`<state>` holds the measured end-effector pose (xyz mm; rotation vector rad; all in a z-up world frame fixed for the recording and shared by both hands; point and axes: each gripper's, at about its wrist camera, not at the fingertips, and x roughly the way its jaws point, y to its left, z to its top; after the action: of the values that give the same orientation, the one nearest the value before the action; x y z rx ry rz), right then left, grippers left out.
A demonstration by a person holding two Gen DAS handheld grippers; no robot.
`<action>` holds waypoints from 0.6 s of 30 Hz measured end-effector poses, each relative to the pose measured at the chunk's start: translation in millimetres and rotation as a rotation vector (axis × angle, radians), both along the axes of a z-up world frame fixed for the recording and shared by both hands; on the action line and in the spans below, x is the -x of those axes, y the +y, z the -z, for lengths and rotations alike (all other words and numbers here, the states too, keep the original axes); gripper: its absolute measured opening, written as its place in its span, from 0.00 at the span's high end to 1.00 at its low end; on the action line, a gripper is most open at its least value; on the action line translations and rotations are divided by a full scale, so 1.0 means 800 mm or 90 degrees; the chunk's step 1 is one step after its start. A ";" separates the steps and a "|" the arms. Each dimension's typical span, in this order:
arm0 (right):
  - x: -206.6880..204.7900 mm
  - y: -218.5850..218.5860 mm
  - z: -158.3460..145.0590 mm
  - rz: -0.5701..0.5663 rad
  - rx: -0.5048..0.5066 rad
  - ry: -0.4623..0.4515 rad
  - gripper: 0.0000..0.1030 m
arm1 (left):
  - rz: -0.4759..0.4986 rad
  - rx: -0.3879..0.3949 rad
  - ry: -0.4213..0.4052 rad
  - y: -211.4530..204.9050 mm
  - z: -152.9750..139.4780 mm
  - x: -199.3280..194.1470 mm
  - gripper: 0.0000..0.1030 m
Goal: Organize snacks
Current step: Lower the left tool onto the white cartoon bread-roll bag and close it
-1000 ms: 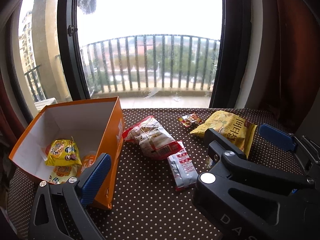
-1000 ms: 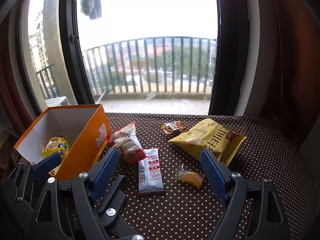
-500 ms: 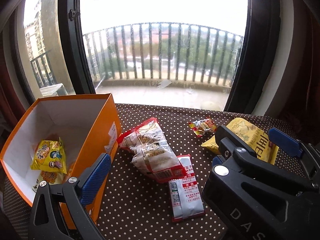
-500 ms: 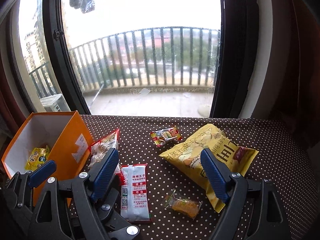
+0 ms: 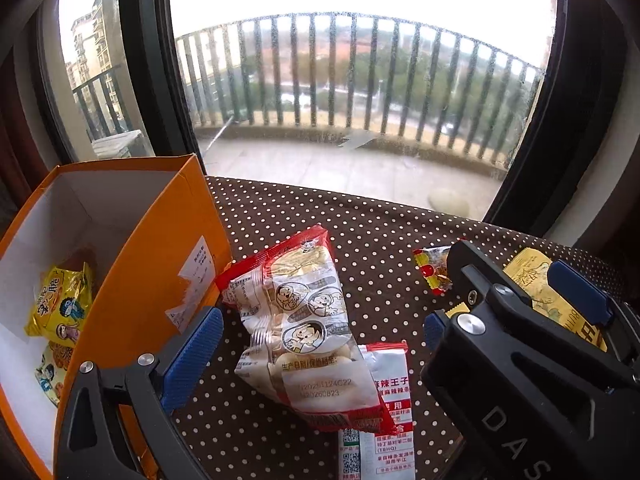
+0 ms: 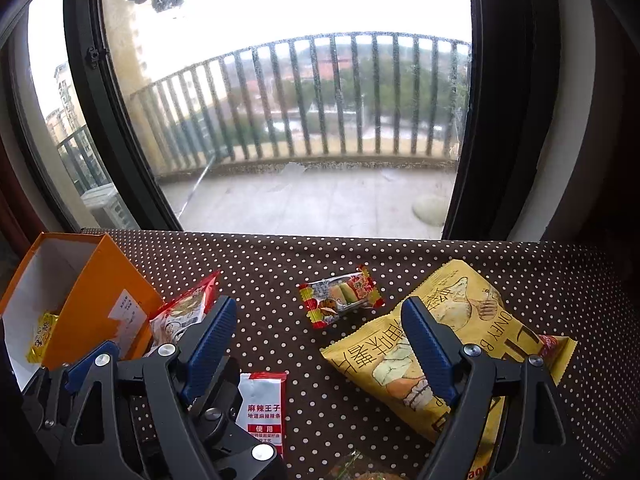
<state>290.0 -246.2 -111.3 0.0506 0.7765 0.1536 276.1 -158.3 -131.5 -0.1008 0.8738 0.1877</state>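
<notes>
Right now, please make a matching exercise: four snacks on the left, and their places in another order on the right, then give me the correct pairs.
1. small yellow cartoon packet
2. large yellow crisp bag
3. clear red-edged rice cracker bag
4. little red-ended candy wrapper

A. lying against the orange cardboard box, partly over a white sachet
B. inside the box
C. alone on the dotted cloth, nearer the window
D. on the cloth, far right

Pairs: 1-B, 2-D, 3-A, 4-C

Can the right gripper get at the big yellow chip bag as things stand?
Probably yes: the right gripper is open and empty, the yellow chip bag lies flat just under its right finger, nothing on top.
</notes>
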 end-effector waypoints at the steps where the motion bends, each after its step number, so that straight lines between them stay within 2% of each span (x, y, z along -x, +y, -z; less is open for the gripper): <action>1: -0.005 -0.001 0.003 0.000 -0.002 0.001 0.16 | -0.003 -0.005 0.006 -0.002 0.003 -0.005 0.02; 4: -0.025 -0.006 0.017 -0.006 -0.008 0.020 0.16 | -0.007 -0.015 0.021 -0.006 0.014 -0.020 0.03; 7: -0.045 -0.001 0.028 -0.018 0.004 0.029 0.16 | -0.026 -0.051 0.021 -0.009 0.020 -0.034 0.10; 11: -0.065 0.005 0.046 -0.025 0.031 0.055 0.16 | -0.028 -0.063 0.052 -0.006 0.038 -0.048 0.22; 14: -0.072 0.005 0.059 -0.025 0.037 0.082 0.16 | -0.021 -0.087 0.048 -0.009 0.041 -0.049 0.26; 18: -0.075 0.007 0.063 -0.036 0.043 0.087 0.16 | -0.025 -0.099 0.039 -0.008 0.037 -0.041 0.38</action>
<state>349.9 -240.5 -161.9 -0.0247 0.9187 0.1797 309.2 -164.9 -161.3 0.0333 0.9157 0.2954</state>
